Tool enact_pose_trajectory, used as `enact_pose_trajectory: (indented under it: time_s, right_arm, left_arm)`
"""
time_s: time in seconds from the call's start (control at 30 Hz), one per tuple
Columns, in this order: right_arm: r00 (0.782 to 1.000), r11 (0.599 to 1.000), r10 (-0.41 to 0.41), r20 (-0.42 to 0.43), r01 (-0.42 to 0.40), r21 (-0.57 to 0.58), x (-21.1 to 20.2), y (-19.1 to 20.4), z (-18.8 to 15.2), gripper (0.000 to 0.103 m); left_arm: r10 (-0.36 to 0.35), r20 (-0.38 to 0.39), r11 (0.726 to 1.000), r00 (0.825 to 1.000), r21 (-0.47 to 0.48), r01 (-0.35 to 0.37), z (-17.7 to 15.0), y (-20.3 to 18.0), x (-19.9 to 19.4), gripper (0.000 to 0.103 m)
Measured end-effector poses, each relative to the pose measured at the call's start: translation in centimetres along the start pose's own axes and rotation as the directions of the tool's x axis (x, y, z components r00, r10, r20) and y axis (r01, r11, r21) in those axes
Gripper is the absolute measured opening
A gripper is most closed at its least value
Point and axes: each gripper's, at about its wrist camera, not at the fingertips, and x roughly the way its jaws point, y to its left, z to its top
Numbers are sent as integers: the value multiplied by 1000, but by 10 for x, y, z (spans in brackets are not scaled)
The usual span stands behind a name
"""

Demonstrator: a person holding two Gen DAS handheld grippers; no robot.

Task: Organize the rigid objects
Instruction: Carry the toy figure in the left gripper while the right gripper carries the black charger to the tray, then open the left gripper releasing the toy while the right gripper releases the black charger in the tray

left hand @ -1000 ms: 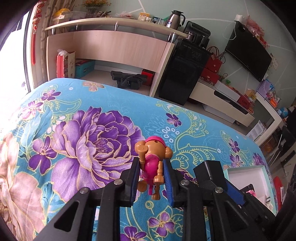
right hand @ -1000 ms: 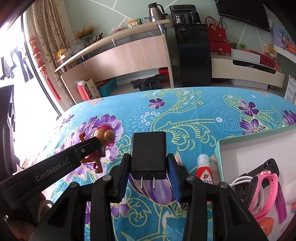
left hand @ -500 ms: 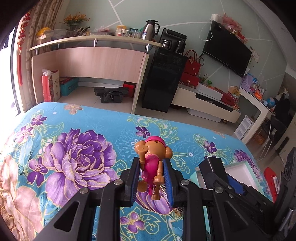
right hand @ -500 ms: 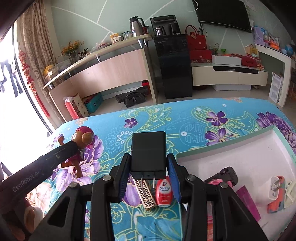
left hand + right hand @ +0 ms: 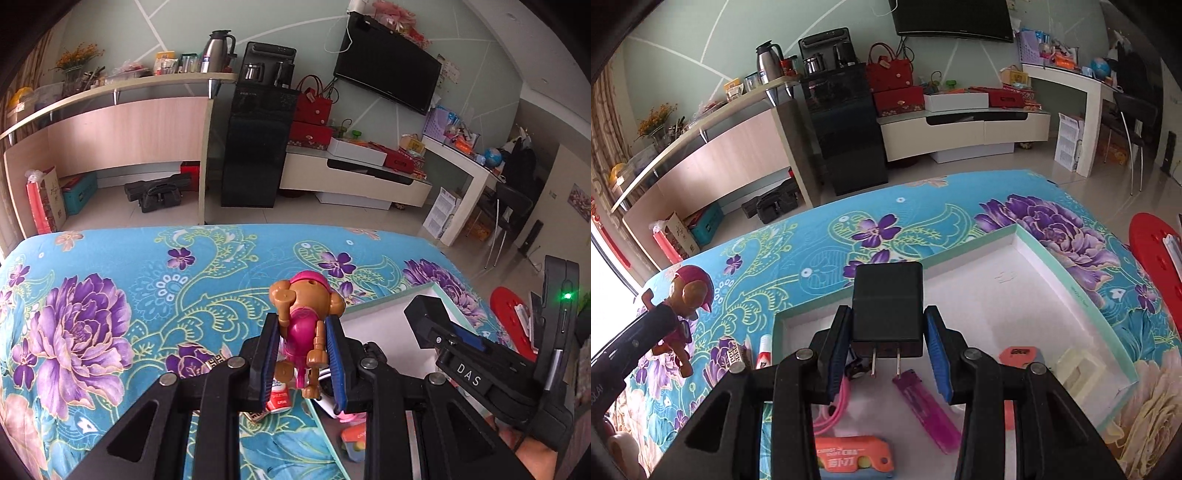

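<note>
My left gripper (image 5: 302, 341) is shut on a brown and pink toy dog figure (image 5: 303, 321), held above the floral cloth near the left edge of the white box (image 5: 380, 317). The figure also shows at the left of the right wrist view (image 5: 685, 306). My right gripper (image 5: 886, 341) is shut on a black charger plug (image 5: 886, 306), prongs toward the camera, held above the white box (image 5: 997, 273). In the left wrist view the right gripper (image 5: 443, 332) with the plug (image 5: 424, 317) is at the right.
The box holds a purple lighter (image 5: 925, 410), an orange item (image 5: 849, 458), a pink band (image 5: 834, 406), a cream adapter (image 5: 1078, 373) and an orange-grey piece (image 5: 1021, 356). A small red-and-white tube (image 5: 764, 350) and a patterned block (image 5: 733, 356) lie left of the box. A red stool (image 5: 1156, 254) stands at right.
Both grippers have moved right with their loads. The right gripper now hangs over the box interior; the left has come up to the box's left edge.
</note>
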Motion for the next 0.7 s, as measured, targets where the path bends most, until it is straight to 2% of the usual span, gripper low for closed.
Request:
enact_pose_trajectory:
  time_s: [0.23,0.43,0.7]
  right_arm:
    - [997,994,-82,5,81,74,-7,-39,3,41]
    - [993,985,-118,-7,118,128,-8,-64,3,41]
    - [988,978,-143,-56,150,145,1,-78,-1,41]
  left_arm:
    - [-48,-64,994,997,90,54,-9,-51,21,27]
    - [-64,-119,983,991,163,83,-22,-86,37,27]
    - [-63,-187,974,980,202,101,-37,-105,55,27]
